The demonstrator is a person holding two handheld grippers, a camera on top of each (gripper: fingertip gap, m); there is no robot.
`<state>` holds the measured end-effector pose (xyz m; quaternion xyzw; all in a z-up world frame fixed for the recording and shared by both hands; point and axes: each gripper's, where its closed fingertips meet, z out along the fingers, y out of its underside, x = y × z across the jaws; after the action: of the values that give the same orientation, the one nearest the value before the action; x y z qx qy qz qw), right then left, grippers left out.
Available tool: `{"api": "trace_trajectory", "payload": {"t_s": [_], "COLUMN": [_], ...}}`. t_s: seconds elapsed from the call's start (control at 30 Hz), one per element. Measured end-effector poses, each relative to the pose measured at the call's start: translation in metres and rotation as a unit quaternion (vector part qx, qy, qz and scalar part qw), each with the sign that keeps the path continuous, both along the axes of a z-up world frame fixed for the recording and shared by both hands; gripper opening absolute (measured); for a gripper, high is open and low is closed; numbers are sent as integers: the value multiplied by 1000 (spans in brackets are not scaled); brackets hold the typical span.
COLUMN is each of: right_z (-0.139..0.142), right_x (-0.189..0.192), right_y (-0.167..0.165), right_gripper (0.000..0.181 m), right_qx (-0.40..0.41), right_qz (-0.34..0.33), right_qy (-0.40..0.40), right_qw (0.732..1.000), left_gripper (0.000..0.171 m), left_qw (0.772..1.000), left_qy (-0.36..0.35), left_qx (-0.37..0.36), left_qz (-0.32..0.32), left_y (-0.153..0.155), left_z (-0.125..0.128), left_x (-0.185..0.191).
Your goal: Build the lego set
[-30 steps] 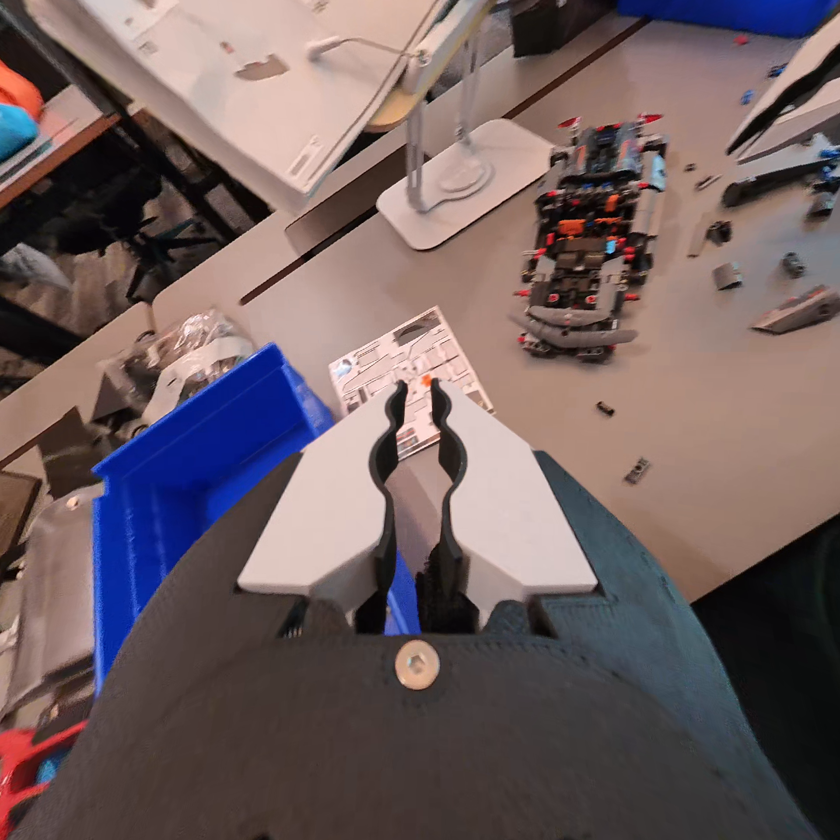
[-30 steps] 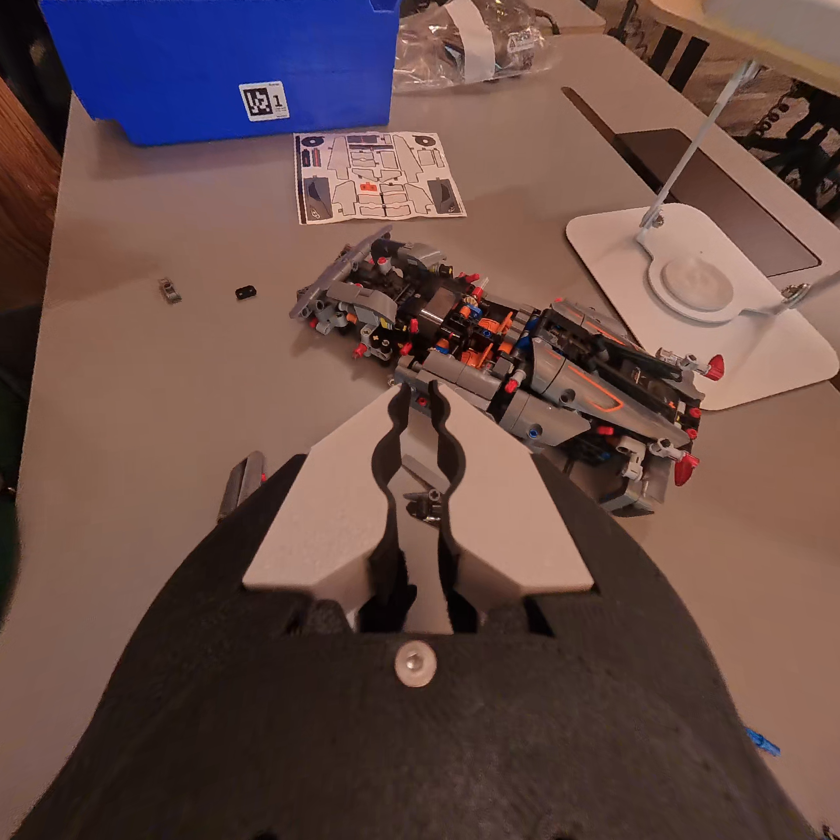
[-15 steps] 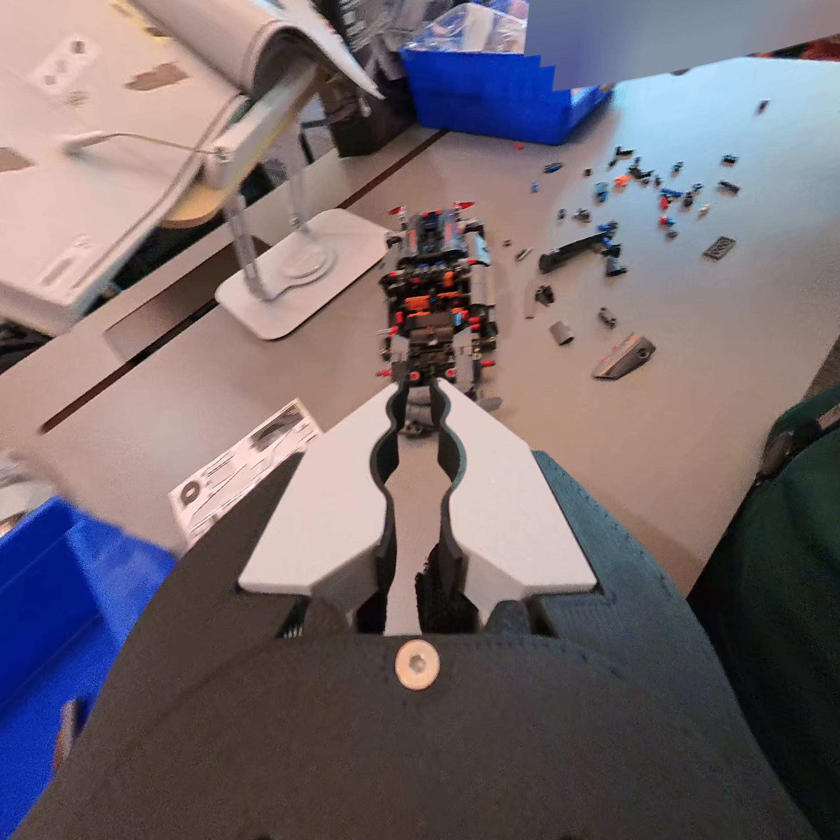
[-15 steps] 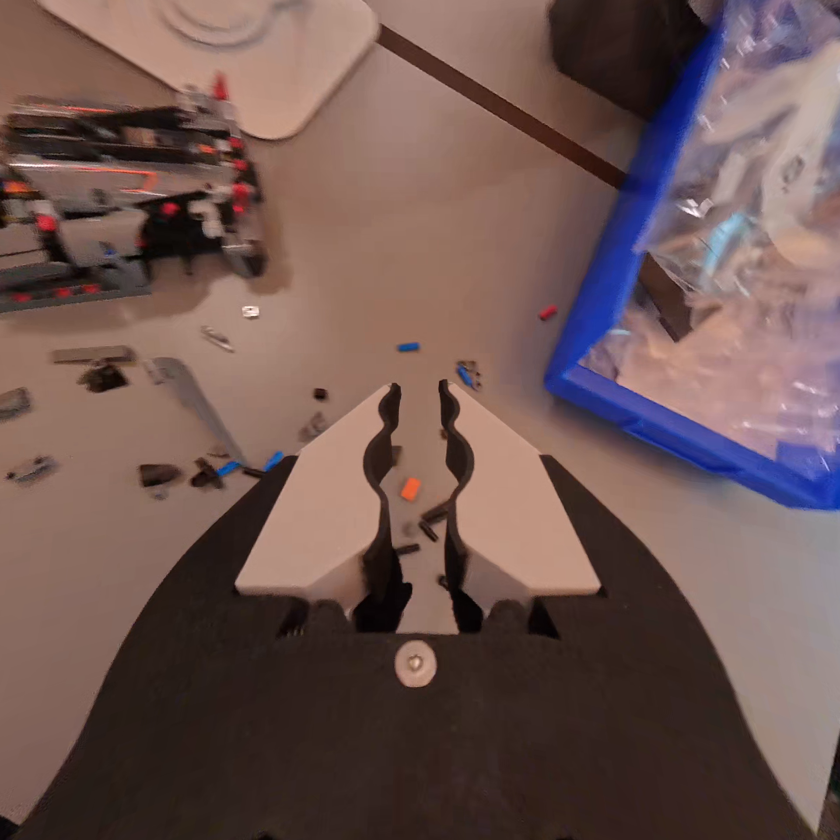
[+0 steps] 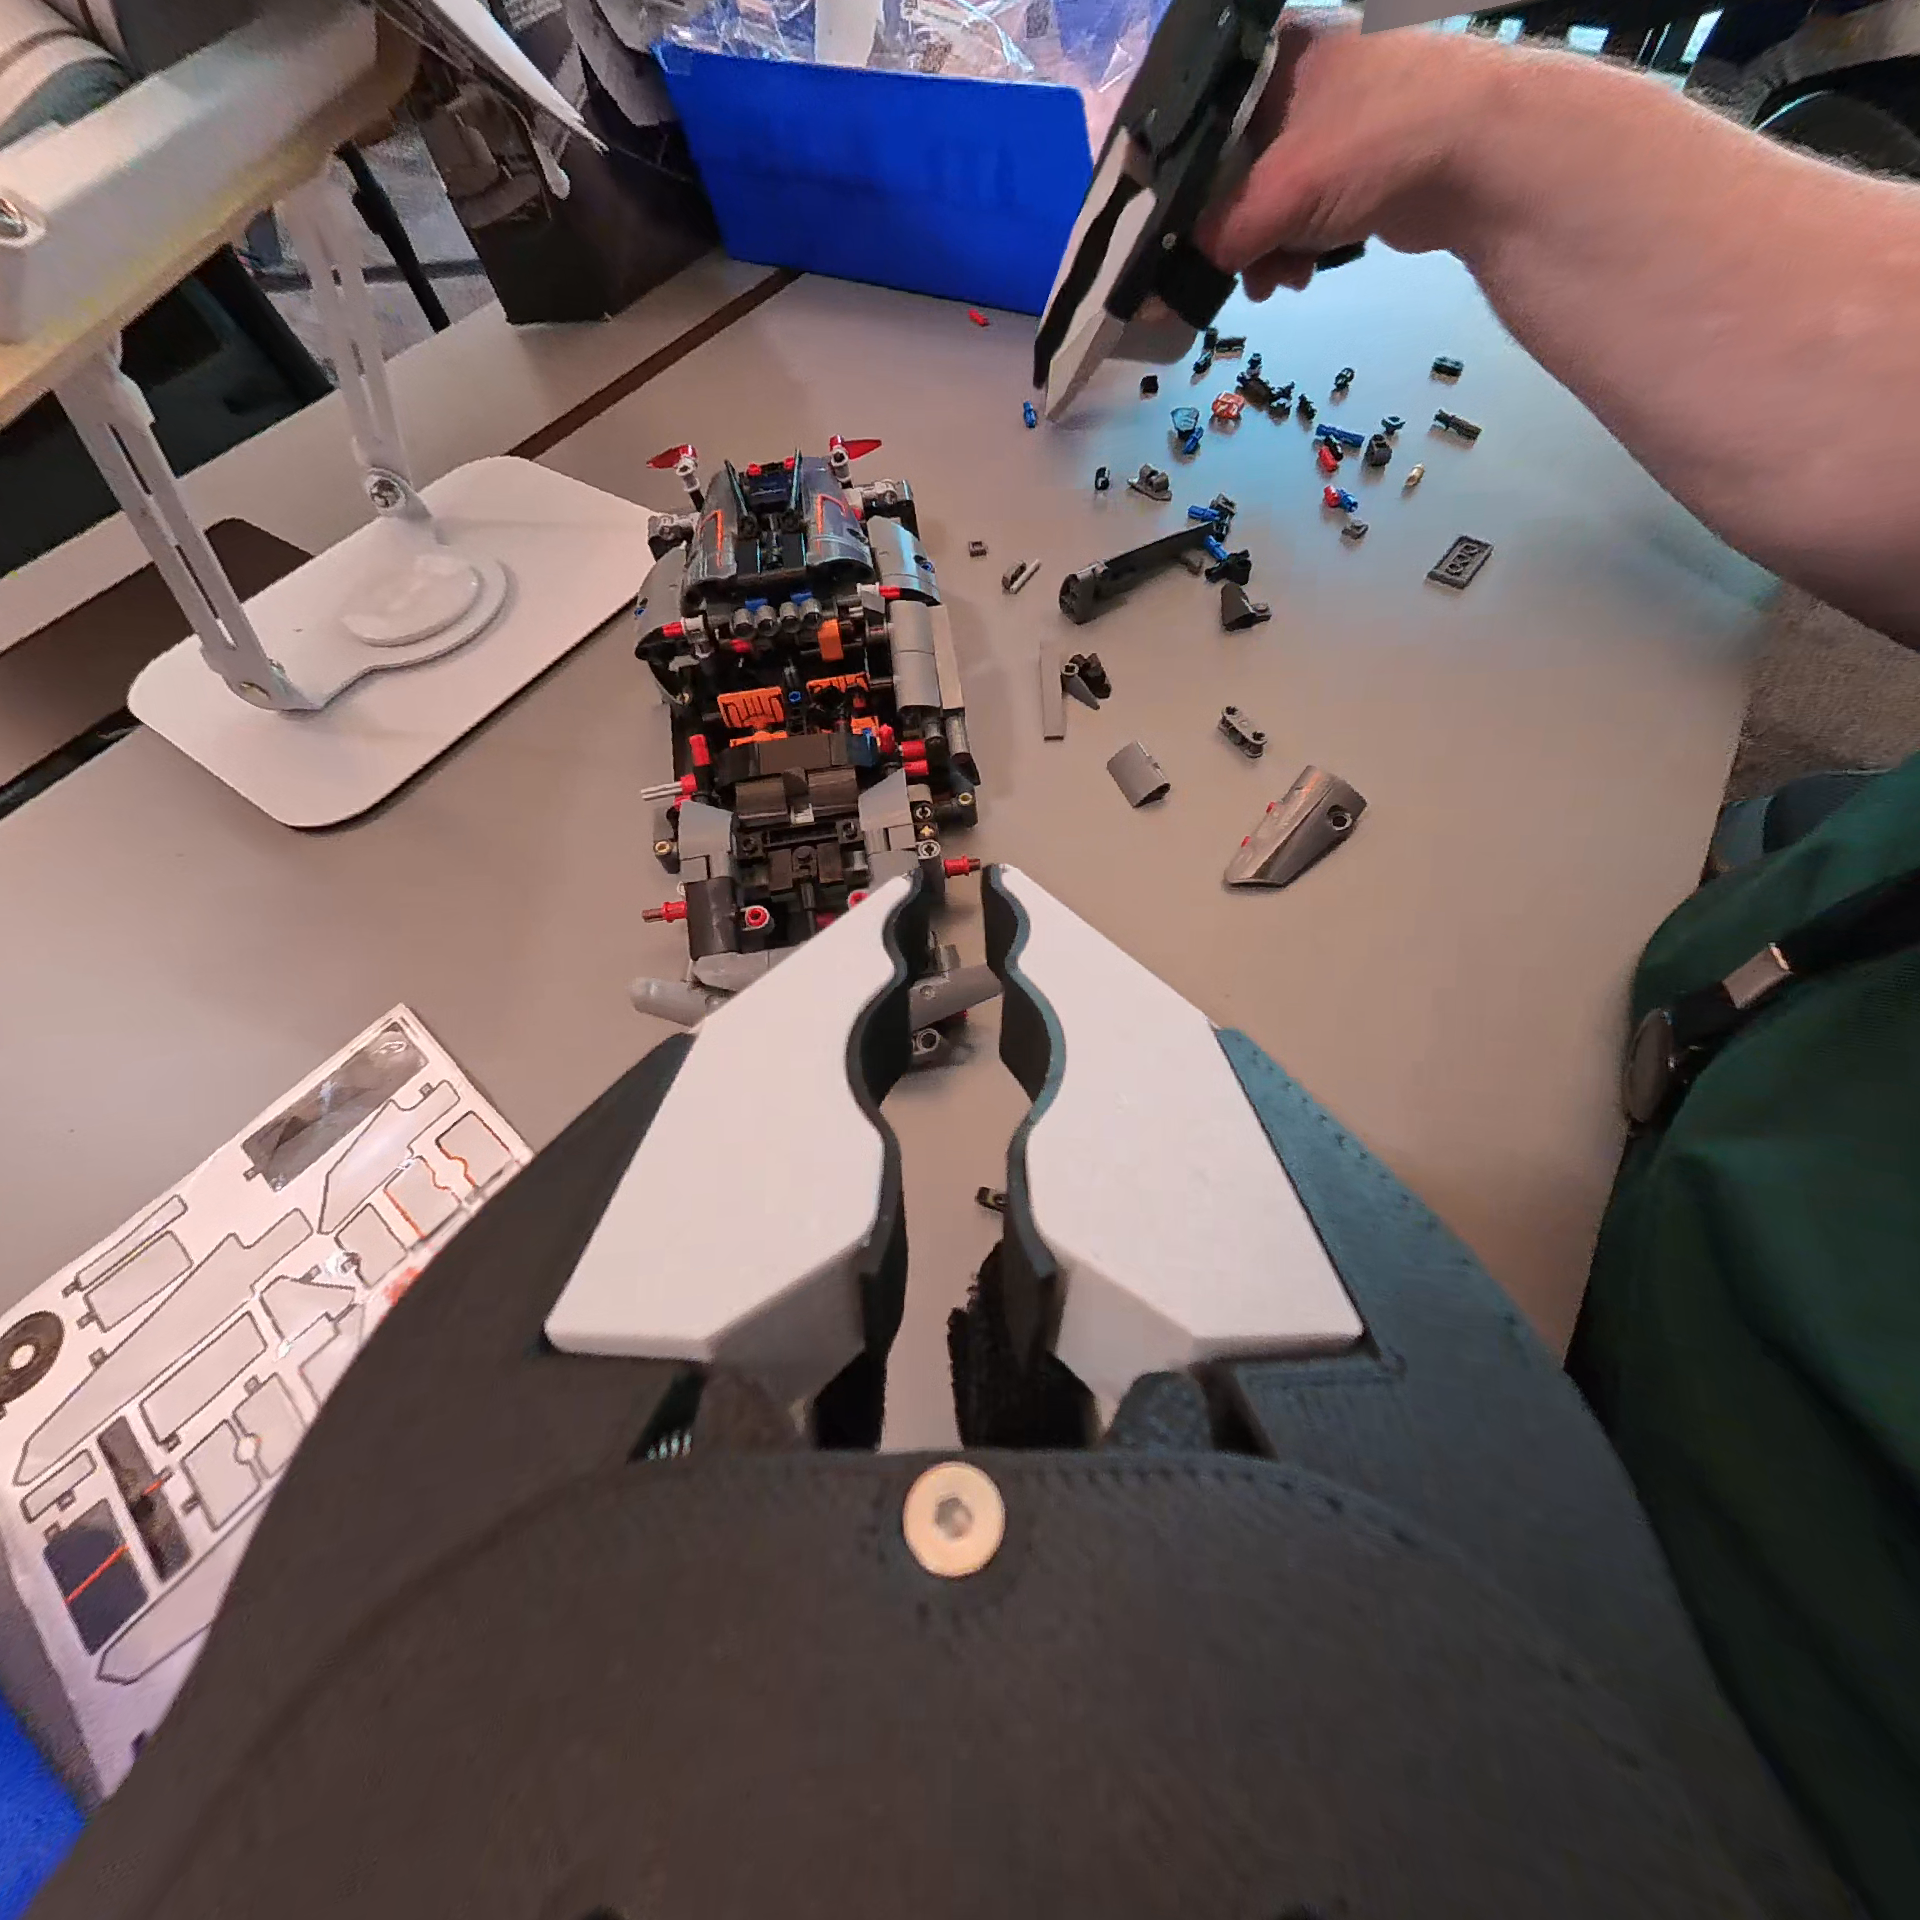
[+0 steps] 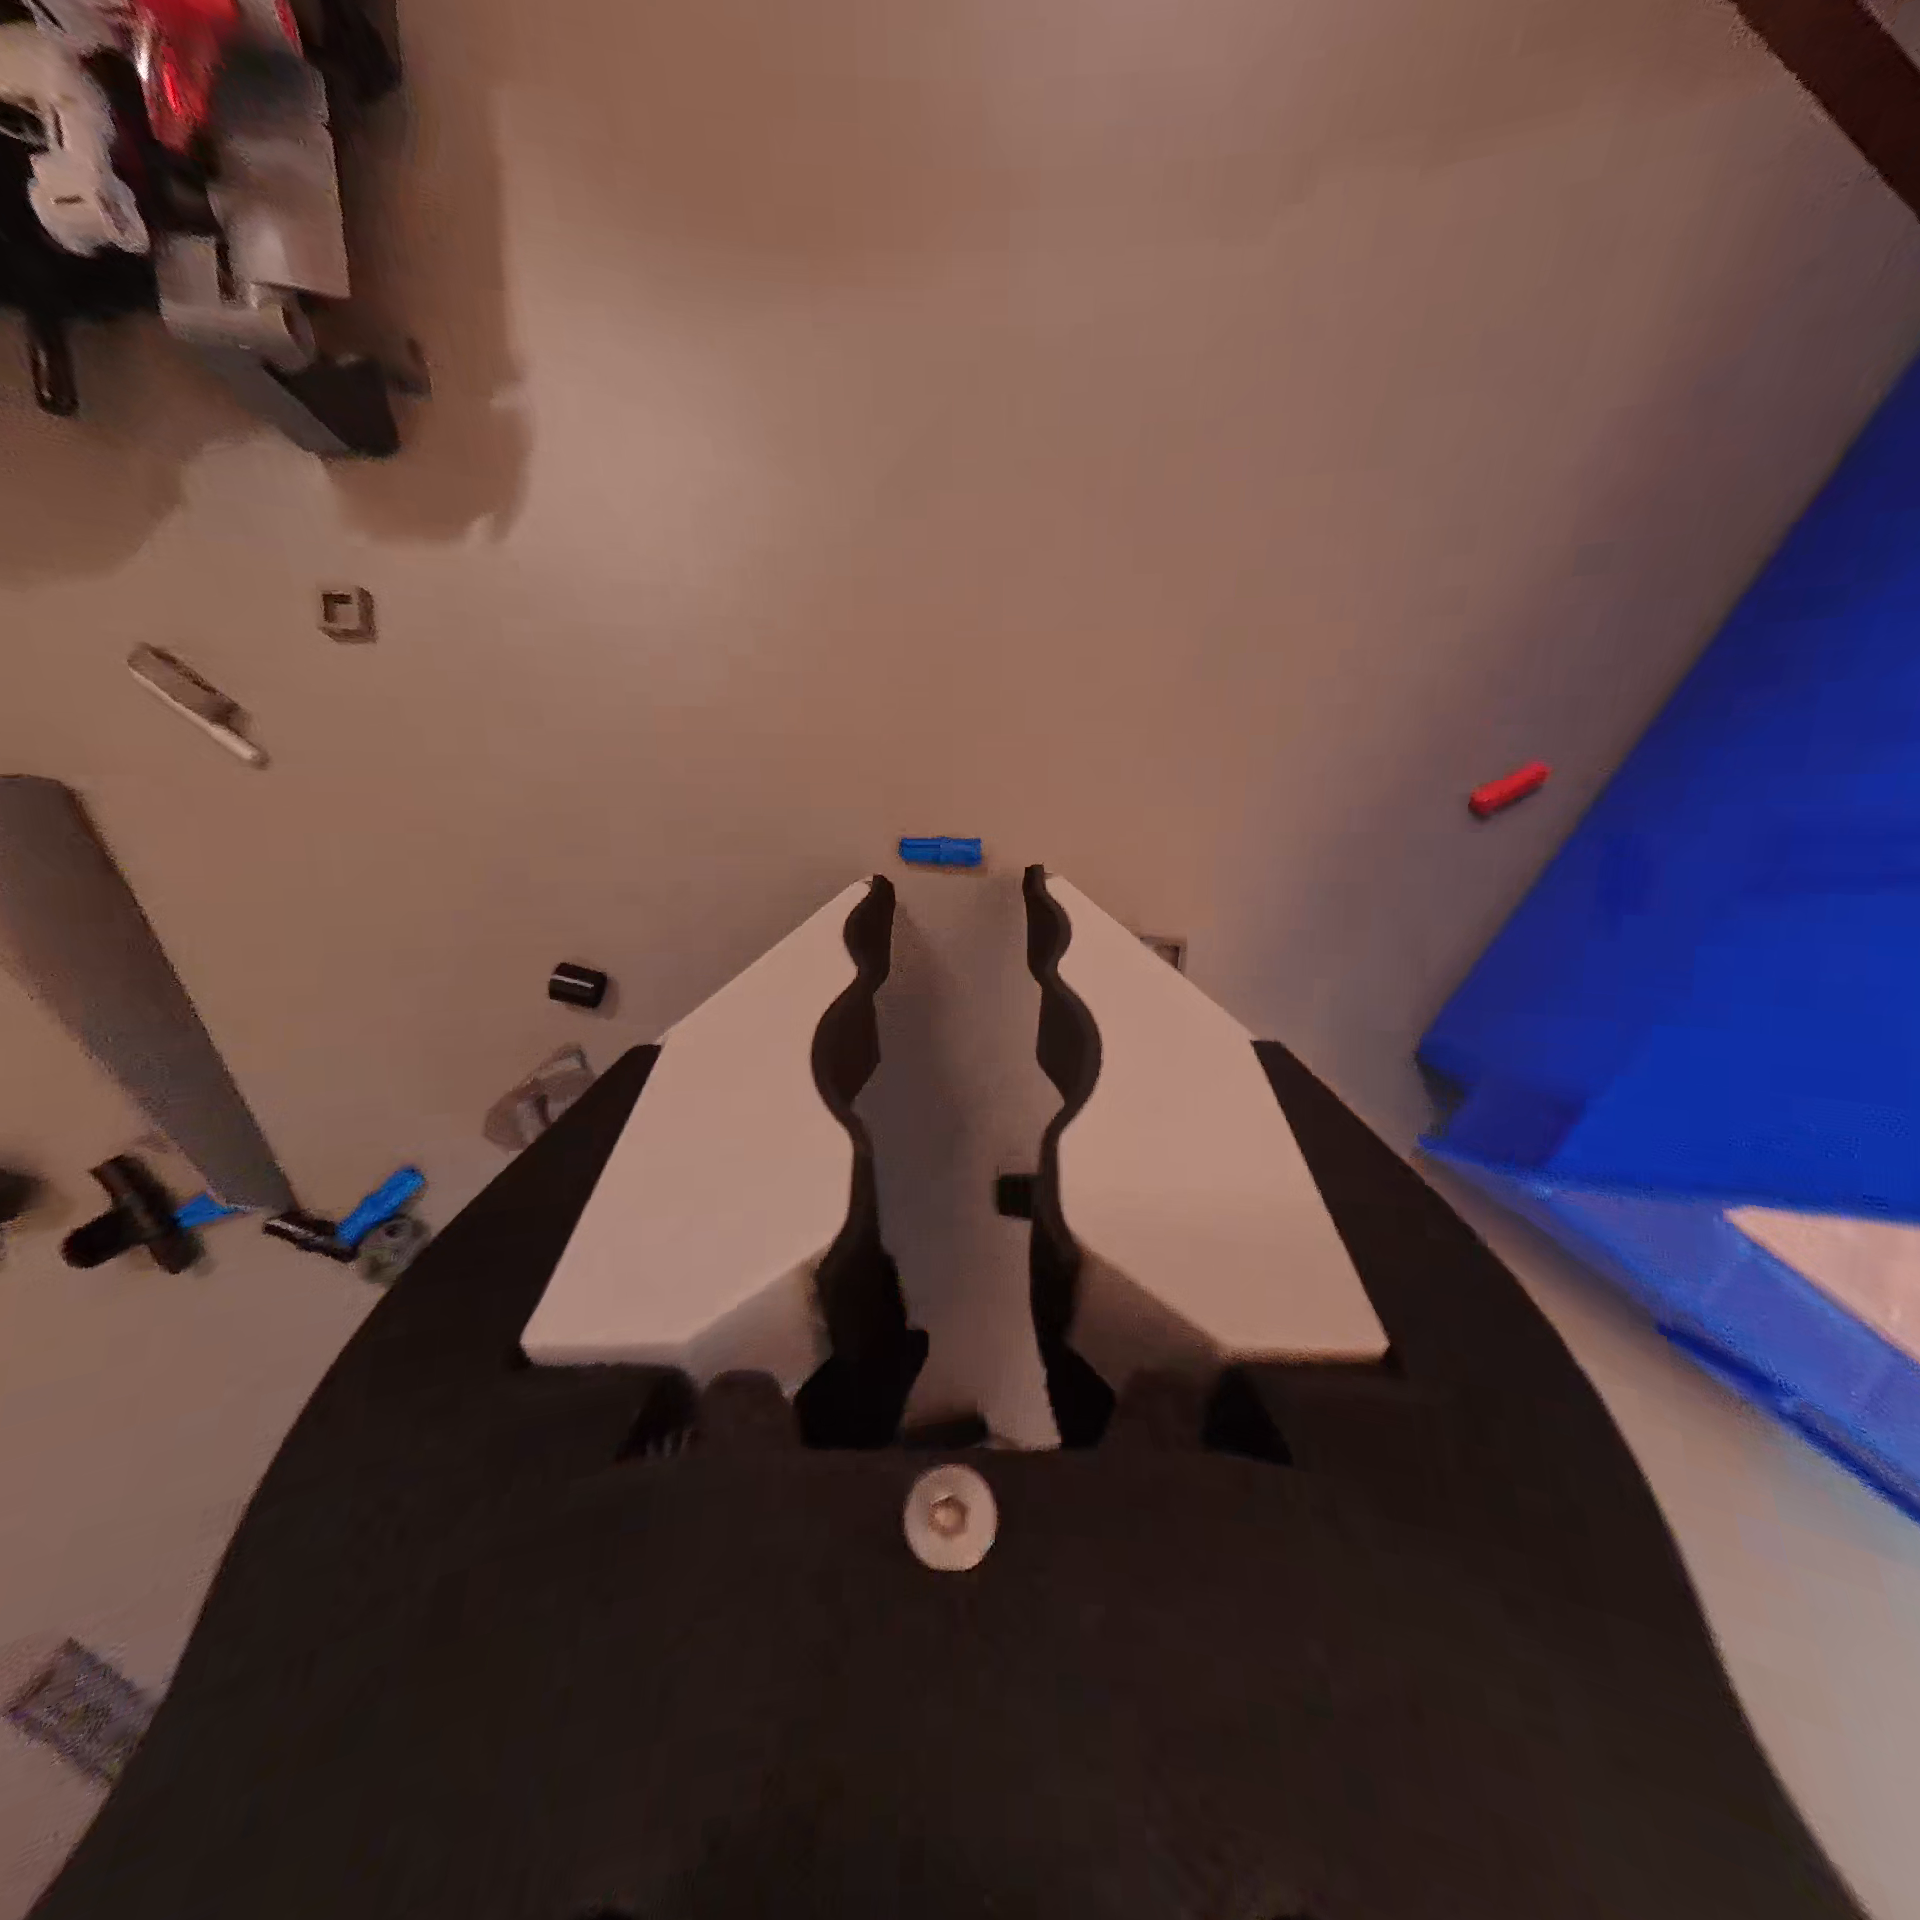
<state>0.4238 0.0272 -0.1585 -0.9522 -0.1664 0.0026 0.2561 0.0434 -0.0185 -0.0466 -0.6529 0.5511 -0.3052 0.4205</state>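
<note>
Right gripper (image 6: 951, 883) hangs parted and empty above a blue pin (image 6: 940, 851) on the table (image 6: 1039, 416); tiny, light, slick, best pinched mid-length. Left gripper (image 5: 951, 894) idles slightly parted, empty, over the car model (image 5: 800, 675).

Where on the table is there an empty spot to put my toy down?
Bare table lies between the white stand base, the sticker sheet and the lego car. More lies between the car's back end and the blue bin. Right of the car it is crowded with loose pieces.
</note>
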Motion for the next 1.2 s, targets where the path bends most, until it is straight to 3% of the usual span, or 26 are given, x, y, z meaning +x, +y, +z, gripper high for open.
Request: {"api": "trace_trajectory", "payload": {"t_s": [0.3,0.63,0.9,1.03,1.2], "right_z": [-4,1,56,63,86], "right_x": [-3,-18,-121,-177,-236], "right_y": [11,4,-48,-83,-108], "right_gripper": [14,1,2,2,2], "right_qx": [12,22,72,62,69], "right_qz": [85,90,177,240,272], "right_qy": [5,45,119,114,248], "right_qw": [996,995,974,962,927], "left_gripper": [7,8,10,14,25], "left_qw": [1000,1000,997,996,991], "left_qy": [1,3,-19,0,-18], "left_qx": [-14,-23,-22,1,72], "left_qz": [-6,-21,-65,-93,-107], "left_y": [1,-6,-35,-50,-60], "left_z": [-11,-19,-22,-35,-28], "left_x": [5,18,56,82,116]}}
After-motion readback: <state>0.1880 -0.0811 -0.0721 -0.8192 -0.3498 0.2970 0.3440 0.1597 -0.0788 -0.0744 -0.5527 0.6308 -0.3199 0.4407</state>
